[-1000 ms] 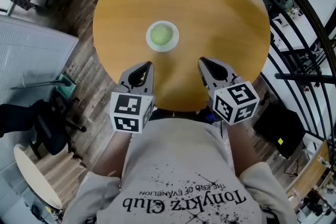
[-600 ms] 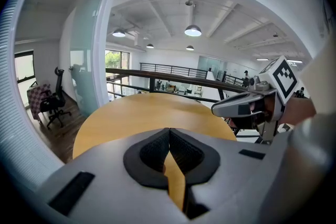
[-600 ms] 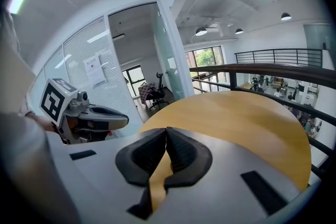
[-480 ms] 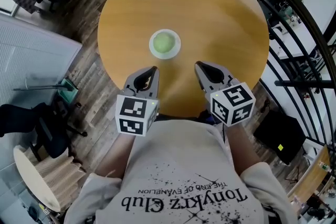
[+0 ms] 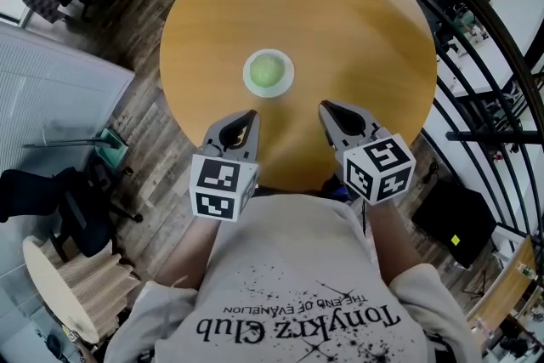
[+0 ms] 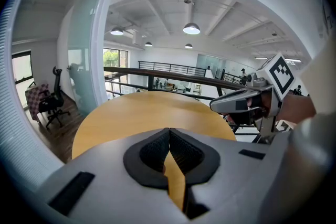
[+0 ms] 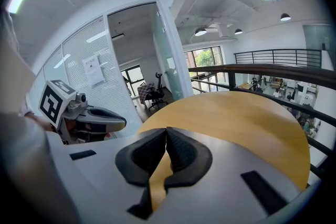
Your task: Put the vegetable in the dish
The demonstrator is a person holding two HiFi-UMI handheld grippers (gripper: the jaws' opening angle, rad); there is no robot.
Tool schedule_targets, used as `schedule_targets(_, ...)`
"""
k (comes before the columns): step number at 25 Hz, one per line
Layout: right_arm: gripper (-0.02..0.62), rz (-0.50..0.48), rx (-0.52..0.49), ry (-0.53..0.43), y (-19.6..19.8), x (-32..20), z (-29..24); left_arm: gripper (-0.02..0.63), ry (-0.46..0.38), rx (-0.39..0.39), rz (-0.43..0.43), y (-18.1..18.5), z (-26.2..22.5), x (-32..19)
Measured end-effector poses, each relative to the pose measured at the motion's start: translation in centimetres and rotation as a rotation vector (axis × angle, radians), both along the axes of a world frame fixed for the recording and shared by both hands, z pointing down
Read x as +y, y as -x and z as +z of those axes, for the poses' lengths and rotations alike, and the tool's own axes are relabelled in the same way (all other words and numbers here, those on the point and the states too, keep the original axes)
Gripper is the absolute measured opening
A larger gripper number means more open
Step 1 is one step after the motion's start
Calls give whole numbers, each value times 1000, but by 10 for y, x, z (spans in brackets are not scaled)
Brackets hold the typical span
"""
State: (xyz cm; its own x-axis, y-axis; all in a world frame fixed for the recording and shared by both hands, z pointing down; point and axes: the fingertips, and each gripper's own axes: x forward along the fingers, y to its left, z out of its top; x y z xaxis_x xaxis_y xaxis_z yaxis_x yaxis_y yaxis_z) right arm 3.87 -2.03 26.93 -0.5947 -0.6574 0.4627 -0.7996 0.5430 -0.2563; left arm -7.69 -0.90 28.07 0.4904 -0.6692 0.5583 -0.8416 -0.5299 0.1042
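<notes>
A small white dish [image 5: 269,73] sits on the round wooden table [image 5: 340,21], with a green vegetable [image 5: 267,71] lying in it. My left gripper [image 5: 252,115] hovers over the table's near edge, just below the dish, its jaws shut with nothing between them. My right gripper [image 5: 324,106] is level with it, to the right, also shut and empty. In the left gripper view the pads [image 6: 169,150] meet, and the right gripper [image 6: 247,101] shows at the side. In the right gripper view the pads [image 7: 166,148] touch; the left gripper [image 7: 86,115] is at the left. The dish is hidden in both gripper views.
The table stands beside a dark curved railing [image 5: 476,30] on the right. An office chair [image 5: 81,200] and a small pale round table [image 5: 55,285] are on the wooden floor at the left. A glass partition [image 6: 86,60] rises beyond the table.
The head view has shifted slightly, so the table and dish sit a little lower and further right in frame. Both grippers hold the same pose near the table's edge, still shut.
</notes>
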Motion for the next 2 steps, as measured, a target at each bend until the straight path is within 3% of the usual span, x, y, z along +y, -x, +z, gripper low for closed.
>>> schedule_targets(2,25,6,-3,3,1,0,-2,23,1,1,2,3,-2,1)
